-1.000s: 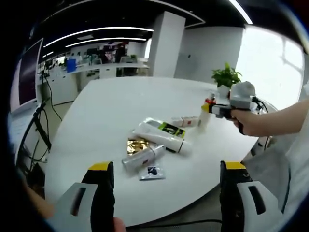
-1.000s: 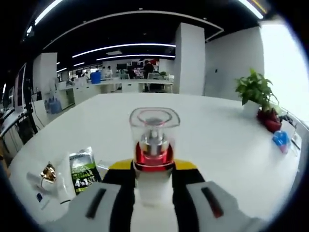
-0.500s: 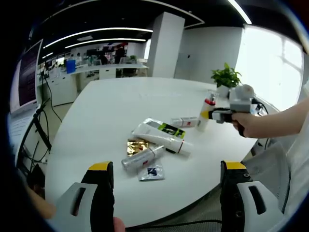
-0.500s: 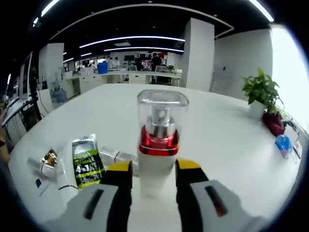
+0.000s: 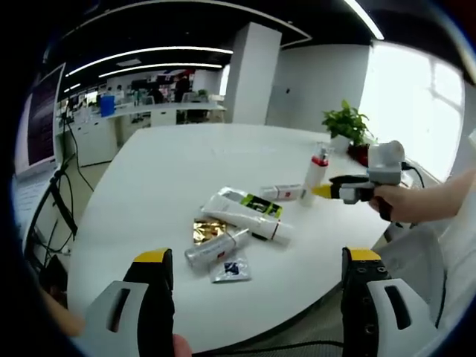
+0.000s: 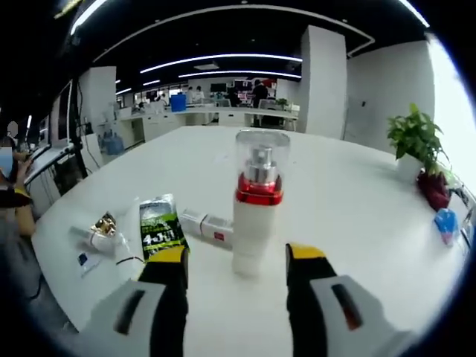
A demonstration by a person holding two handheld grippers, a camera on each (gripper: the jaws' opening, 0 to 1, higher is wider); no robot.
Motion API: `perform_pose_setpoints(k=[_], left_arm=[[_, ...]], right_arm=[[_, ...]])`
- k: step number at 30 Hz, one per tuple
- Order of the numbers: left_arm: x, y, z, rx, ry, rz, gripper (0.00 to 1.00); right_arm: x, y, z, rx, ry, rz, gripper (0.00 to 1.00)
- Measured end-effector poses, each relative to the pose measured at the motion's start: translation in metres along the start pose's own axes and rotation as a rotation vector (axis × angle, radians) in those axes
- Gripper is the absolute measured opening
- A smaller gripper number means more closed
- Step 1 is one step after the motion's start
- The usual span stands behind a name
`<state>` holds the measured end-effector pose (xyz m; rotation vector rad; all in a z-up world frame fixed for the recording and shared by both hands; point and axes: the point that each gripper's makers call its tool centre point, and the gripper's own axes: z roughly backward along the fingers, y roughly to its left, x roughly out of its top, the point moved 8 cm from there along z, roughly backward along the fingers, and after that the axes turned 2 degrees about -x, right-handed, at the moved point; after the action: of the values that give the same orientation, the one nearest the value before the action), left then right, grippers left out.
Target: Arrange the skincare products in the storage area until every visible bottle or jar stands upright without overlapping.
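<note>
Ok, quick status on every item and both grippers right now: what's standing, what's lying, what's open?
pump bottle: upright on the table, clear cap on, free of the jaws
white tube: lying flat
silver bottle: lying on its side
small box: lying flat
gold sachet: flat
right gripper: open, just short of the pump bottle
left gripper: open, empty

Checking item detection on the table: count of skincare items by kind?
Pump bottle, upright: 1
Tubes, lying: 2, white with green label, silver
Small box, lying: 1
Sachets, flat: 2, gold, clear with dark print
Total: 6
</note>
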<state>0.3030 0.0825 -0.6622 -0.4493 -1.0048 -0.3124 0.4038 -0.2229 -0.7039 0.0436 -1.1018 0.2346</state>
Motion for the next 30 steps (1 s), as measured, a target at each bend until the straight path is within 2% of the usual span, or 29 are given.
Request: perform_pose_setpoints(k=[13,23,30], left_arm=[[0.000,-0.001,0.000,-0.014,-0.017,-0.003,0.93],[-0.001,-0.001,0.001,-0.018,-0.026,0.004,0.94],[-0.001,-0.002,0.001,-0.019,-0.024,-0.002,0.94]], right_arm=[[0.002,0.007,0.038,0.133,-0.028,0.042,0.64],[-0.006,0.000,0.058,0.193,-0.022,-0.010,0.67],[-0.004,0.006,0.073,0.243,-0.031,-0.042,0.72]])
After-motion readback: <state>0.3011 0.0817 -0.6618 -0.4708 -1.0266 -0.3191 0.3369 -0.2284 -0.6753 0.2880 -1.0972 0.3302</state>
